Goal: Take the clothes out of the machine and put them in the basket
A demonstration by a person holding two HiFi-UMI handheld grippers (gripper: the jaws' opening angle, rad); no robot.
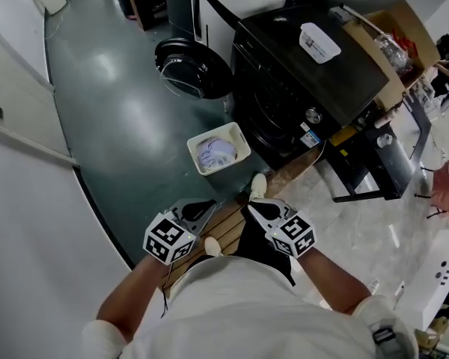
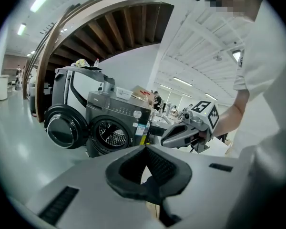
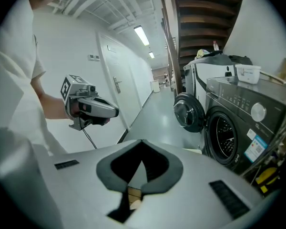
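I wore a white short-sleeved shirt (image 1: 247,305), black trousers (image 1: 263,244) and pale shoes (image 1: 259,185). My left gripper (image 1: 200,210) and right gripper (image 1: 259,209) had grey shells, dark ribbed jaw linings, and each a cube (image 1: 168,239) of black-and-white square markers; a thin dark cable (image 1: 165,286) trailed from the left one

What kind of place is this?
Probably a workshop or test lab, not a home: a dark washing machine stands beside a white machine under a wooden staircase, with a cardboard box on top.
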